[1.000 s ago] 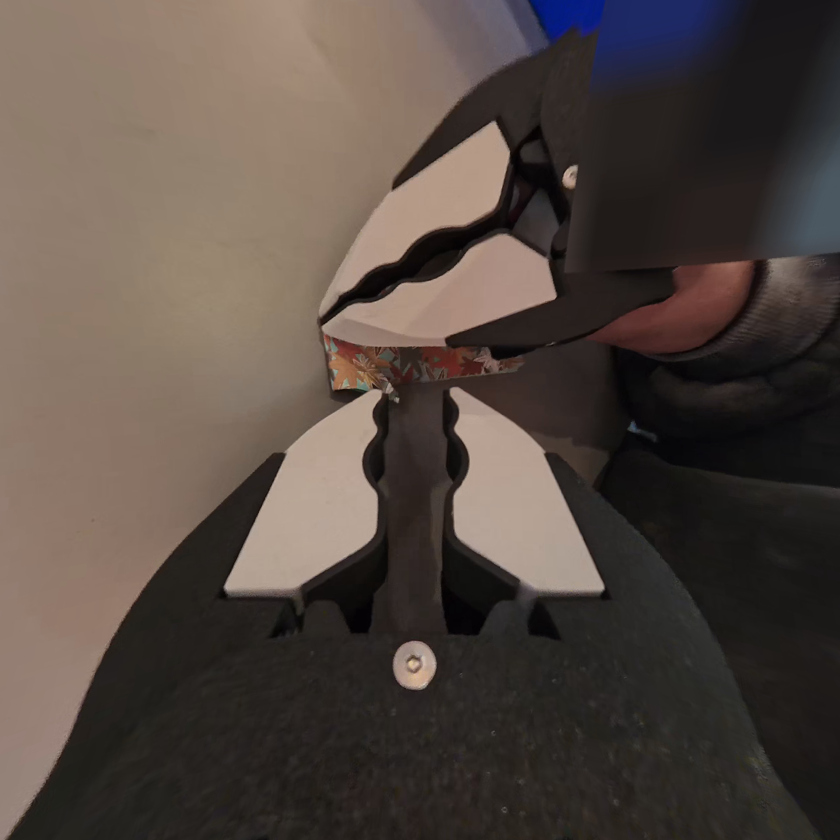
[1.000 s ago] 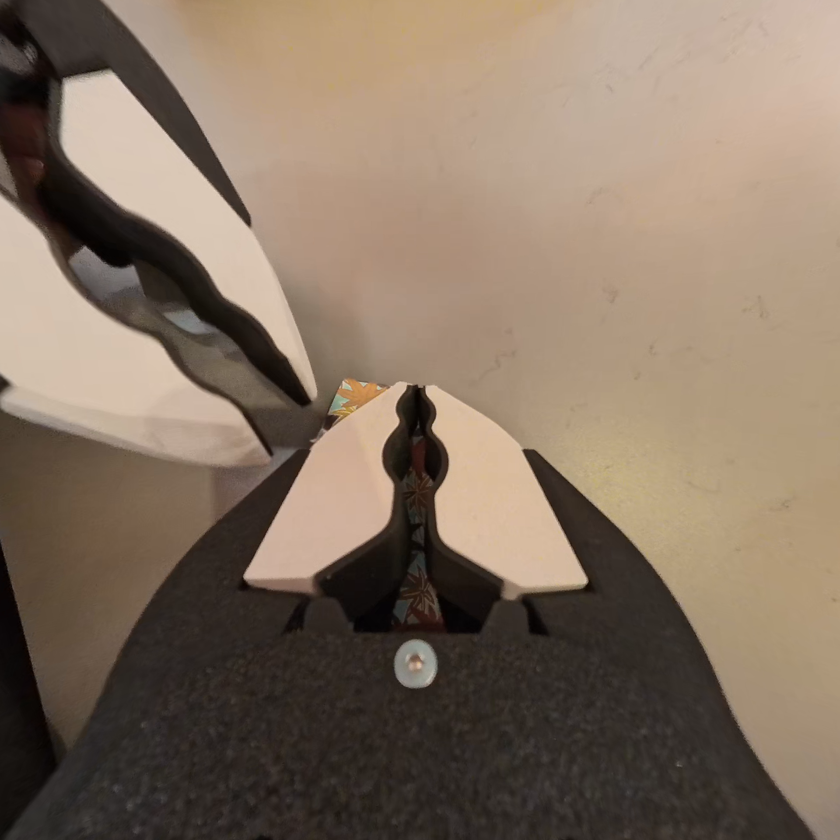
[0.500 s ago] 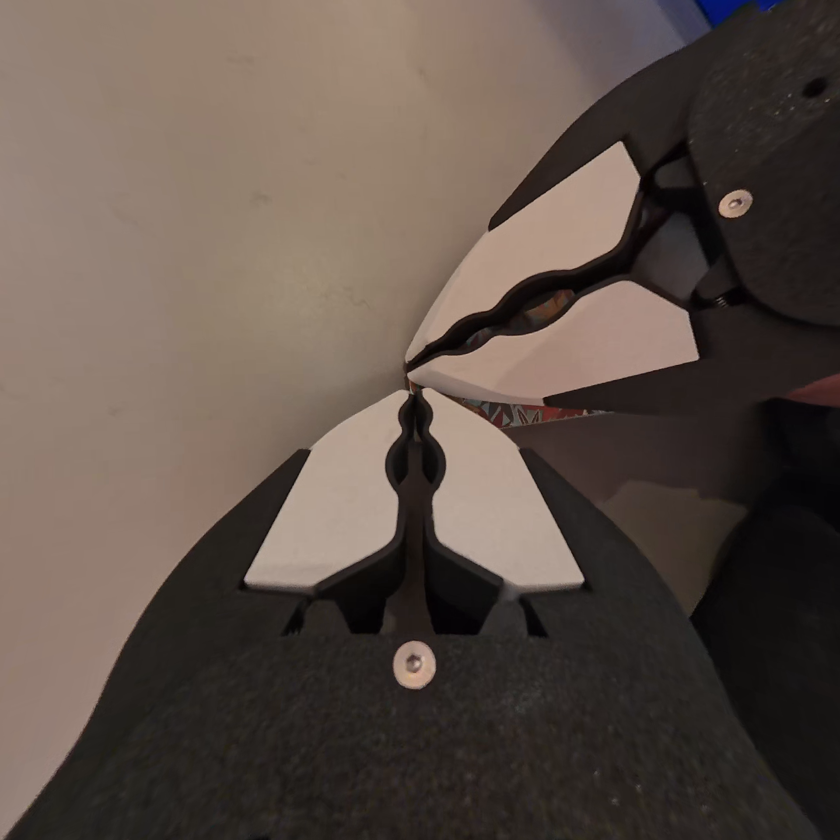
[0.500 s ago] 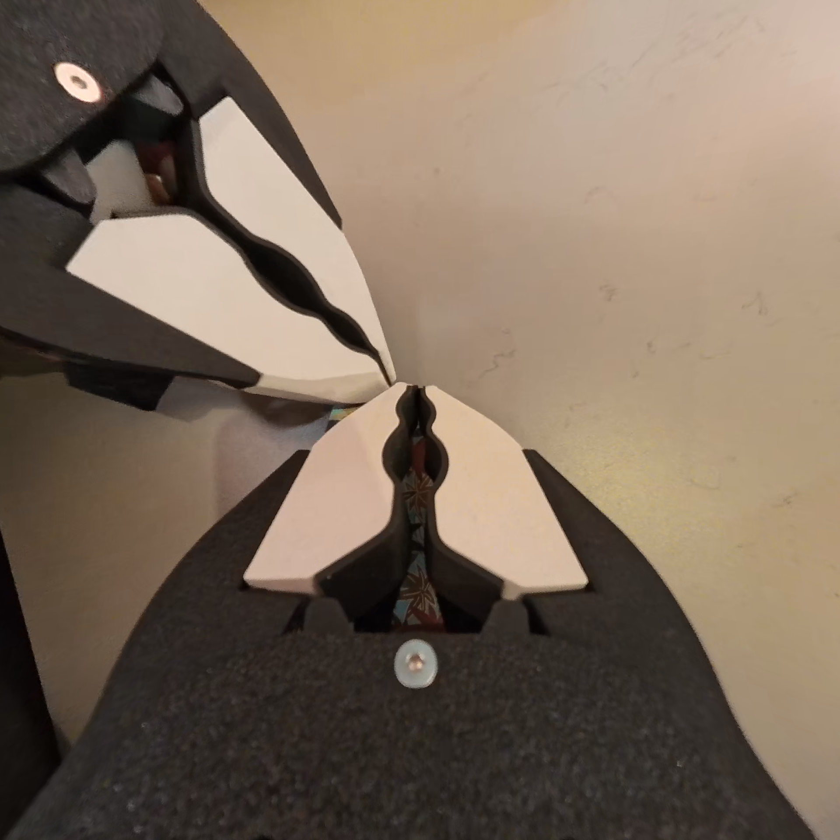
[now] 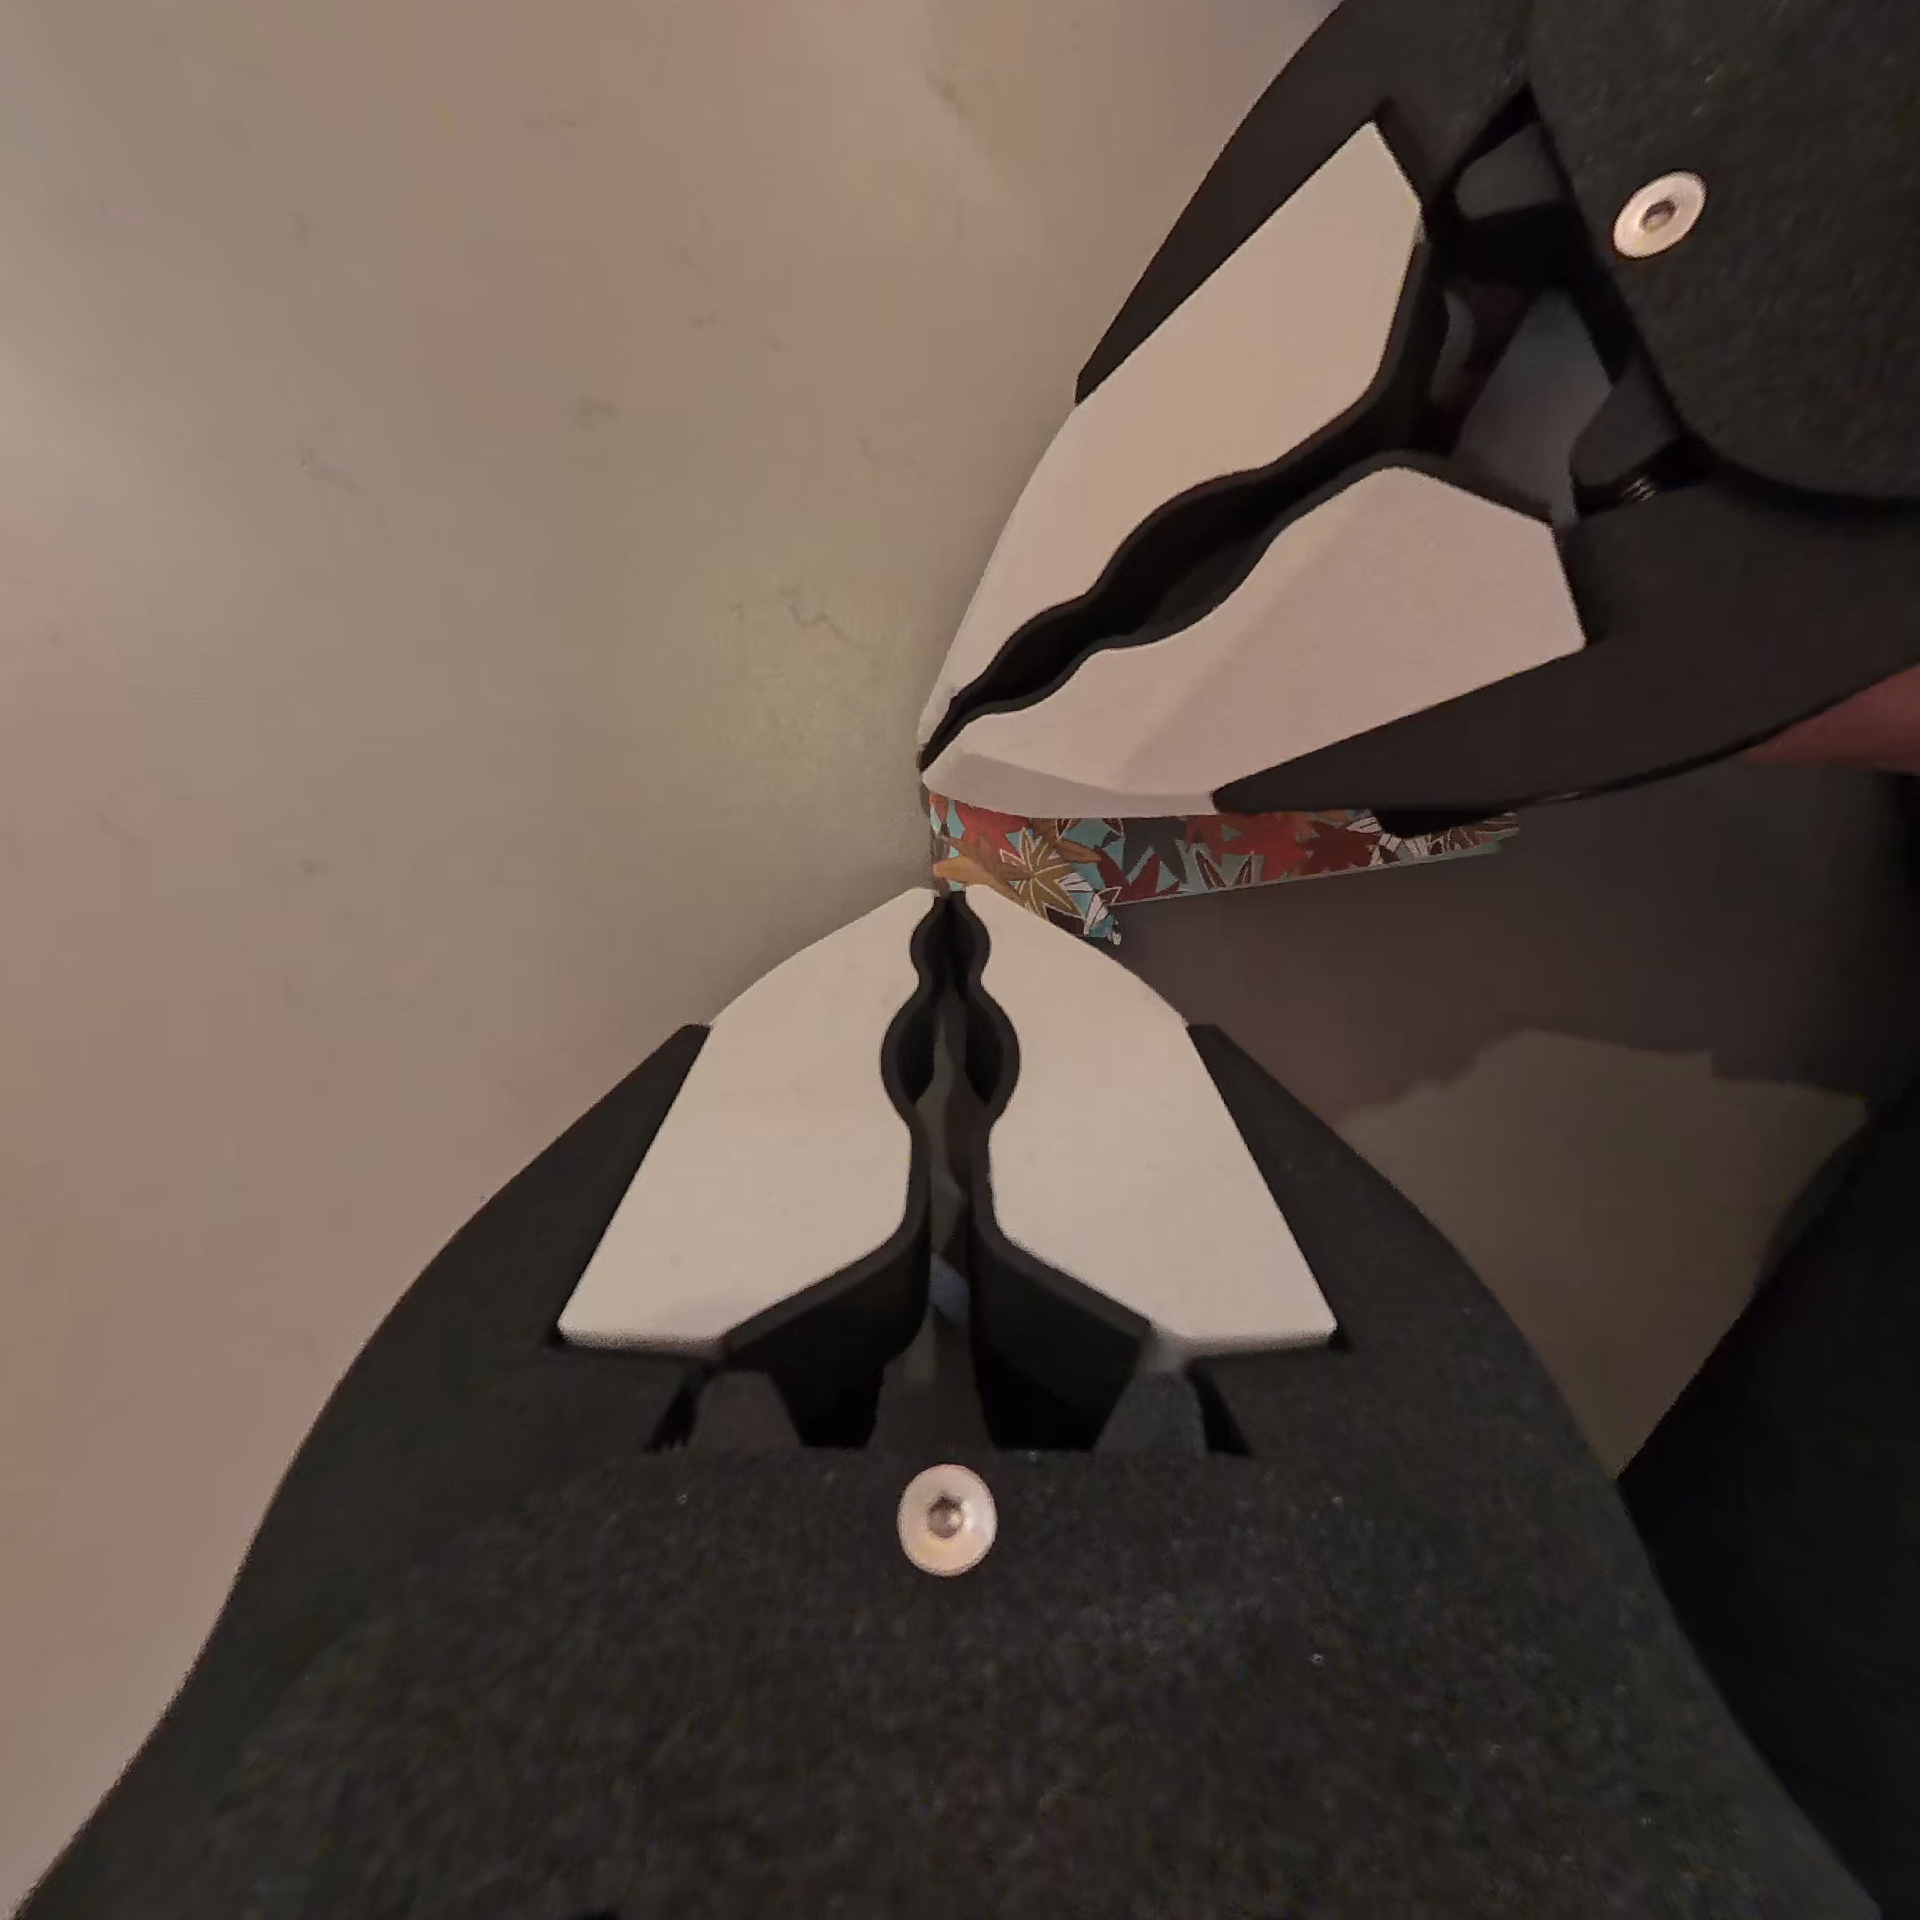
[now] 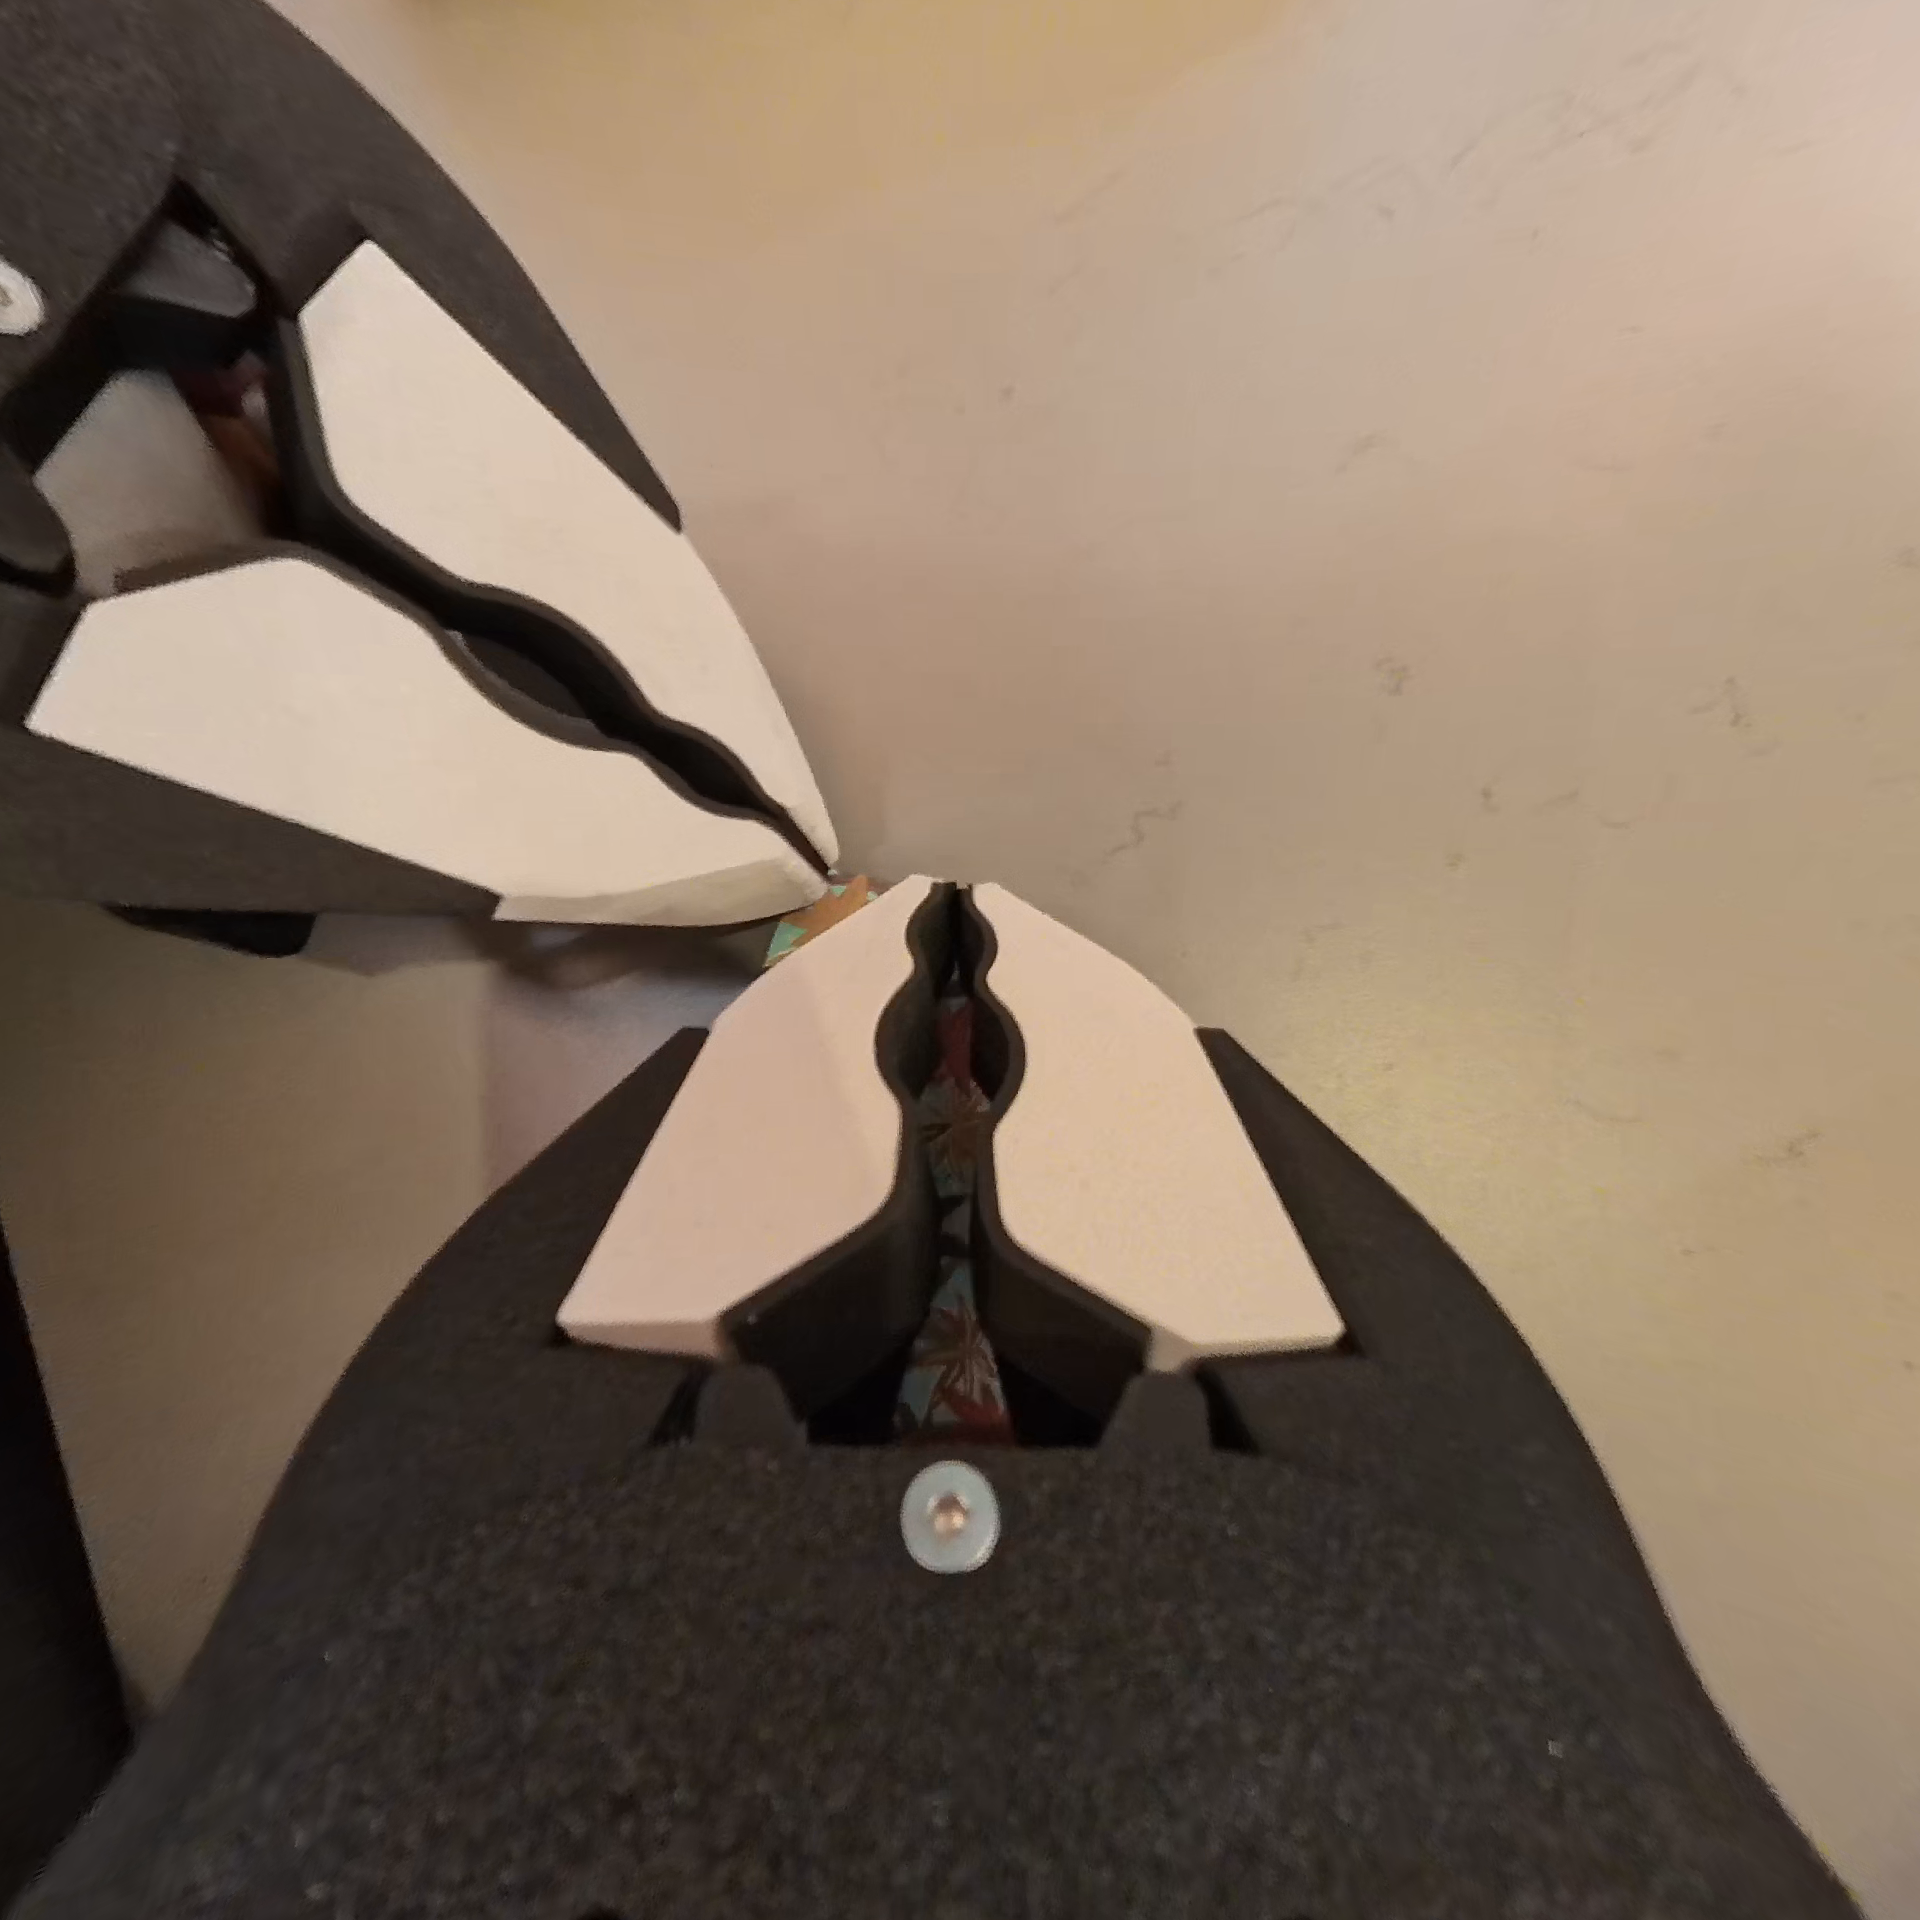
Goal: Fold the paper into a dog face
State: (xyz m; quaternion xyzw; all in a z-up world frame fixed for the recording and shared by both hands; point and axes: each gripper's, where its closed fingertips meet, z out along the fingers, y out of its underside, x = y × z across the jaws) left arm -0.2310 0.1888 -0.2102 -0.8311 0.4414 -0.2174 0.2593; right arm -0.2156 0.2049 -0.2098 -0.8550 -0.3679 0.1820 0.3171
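Note:
The paper (image 5: pixel 1195 847) is a folded strip with a red, orange and teal leaf pattern, held just above the cream table (image 5: pixel 416 520). My right gripper (image 6: pixel 954 888) is shut on the paper (image 6: pixel 956 1340), which shows between its jaws. In the left wrist view the right gripper (image 5: pixel 928 756) comes in from the upper right, with the strip hanging below it. My left gripper (image 5: pixel 943 902) is shut with its tips on the strip's near corner. In the right wrist view the left gripper (image 6: pixel 826 857) sits at the upper left. The two grippers' tips almost touch.
The cream table (image 6: pixel 1455 623) with faint scuff marks fills the background of both views. A person's hand (image 5: pixel 1870 727) shows behind the right gripper, and dark clothing (image 5: pixel 1818 1403) lies at the lower right. The grippers' shadow falls under the paper. Left and right tips are no more than a few centimetres apart.
My left gripper was open a second ago and has shut at the paper's corner. The two grippers have come tip to tip. More of the patterned strip shows than half a second ago.

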